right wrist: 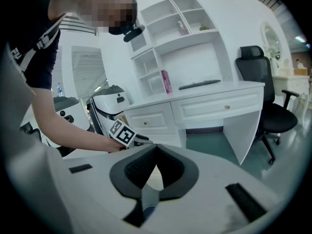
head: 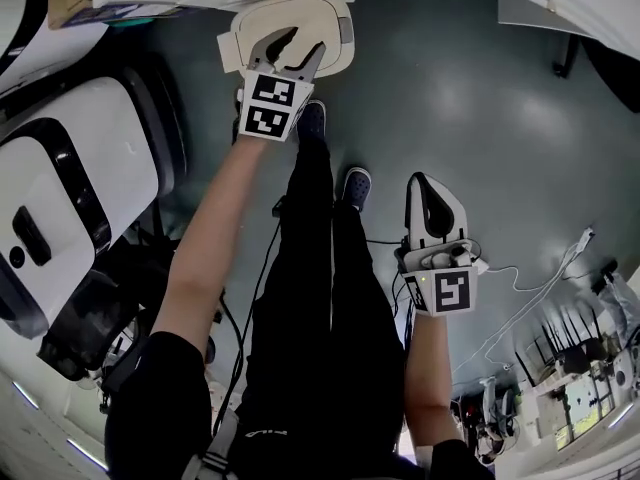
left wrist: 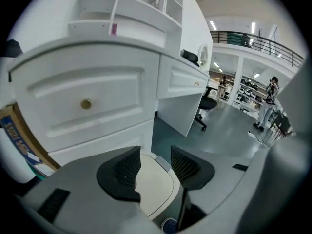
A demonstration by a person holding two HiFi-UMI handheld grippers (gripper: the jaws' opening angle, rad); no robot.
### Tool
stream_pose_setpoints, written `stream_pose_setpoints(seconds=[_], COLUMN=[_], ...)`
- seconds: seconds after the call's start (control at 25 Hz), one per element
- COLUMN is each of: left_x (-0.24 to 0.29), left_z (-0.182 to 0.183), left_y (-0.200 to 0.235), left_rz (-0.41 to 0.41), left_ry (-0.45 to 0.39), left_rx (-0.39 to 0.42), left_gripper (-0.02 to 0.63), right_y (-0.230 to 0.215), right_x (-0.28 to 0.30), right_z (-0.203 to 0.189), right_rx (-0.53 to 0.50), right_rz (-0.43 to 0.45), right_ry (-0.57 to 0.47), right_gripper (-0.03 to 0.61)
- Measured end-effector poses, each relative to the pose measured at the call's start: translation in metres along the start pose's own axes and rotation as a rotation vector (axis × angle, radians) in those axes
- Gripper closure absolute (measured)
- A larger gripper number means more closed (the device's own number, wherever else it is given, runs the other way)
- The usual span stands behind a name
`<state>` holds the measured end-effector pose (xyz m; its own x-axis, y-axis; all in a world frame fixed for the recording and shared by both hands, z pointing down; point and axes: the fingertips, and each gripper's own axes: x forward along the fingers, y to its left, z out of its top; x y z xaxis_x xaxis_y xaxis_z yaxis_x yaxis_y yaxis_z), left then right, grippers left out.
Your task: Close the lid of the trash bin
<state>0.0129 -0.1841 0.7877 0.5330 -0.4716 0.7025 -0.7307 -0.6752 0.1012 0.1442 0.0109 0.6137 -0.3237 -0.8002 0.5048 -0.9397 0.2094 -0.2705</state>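
Observation:
The cream trash bin [head: 335, 13] stands on the grey floor by the white desk, its lid lying flat and closed. My left gripper [head: 305, 40] hovers above the lid, jaws open with nothing between them. In the left gripper view the lid [left wrist: 153, 184] shows below the gap of the left gripper [left wrist: 156, 152], apart from the pads. My right gripper [head: 415, 180] hangs lower right, away from the bin, its tips meeting on nothing. In the right gripper view the right gripper [right wrist: 156, 147] is shut, and the left gripper's marker cube [right wrist: 122, 132] shows beyond it.
A white desk with drawers [left wrist: 87, 82] rises behind the bin, with a cardboard box [left wrist: 17, 138] beside it. A large white-and-black machine [head: 60, 198] stands left. The person's shoes [head: 355, 183] are near the bin. Cables [head: 540, 298] lie at right. An office chair [right wrist: 261, 96] sits by the desk.

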Motion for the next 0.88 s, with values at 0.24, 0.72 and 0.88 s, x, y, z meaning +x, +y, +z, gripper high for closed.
stream_pose_setpoints(seconds=[0.24, 0.72, 0.88], left_x=[-0.113, -0.335, -0.406], left_z=[0.055, 0.112, 0.125], left_y=[0.000, -0.071, -0.093], left_rz=[0.082, 0.124, 0.141], left_ry=[-0.215, -0.398, -0.440], left_rx=[-0.055, -0.082, -0.099], left_gripper=[0.413, 0.388, 0.390], right_y=[0.024, 0.089, 0.116], right_x=[-0.027, -0.129, -0.173], right_z=[0.035, 0.112, 0.138], right_rx=[-0.083, -0.078, -0.078], right_rz=[0.047, 0.117, 0.148], right_ry=[-0.019, -0.097, -0.142], right_gripper=[0.572, 0.572, 0.572])
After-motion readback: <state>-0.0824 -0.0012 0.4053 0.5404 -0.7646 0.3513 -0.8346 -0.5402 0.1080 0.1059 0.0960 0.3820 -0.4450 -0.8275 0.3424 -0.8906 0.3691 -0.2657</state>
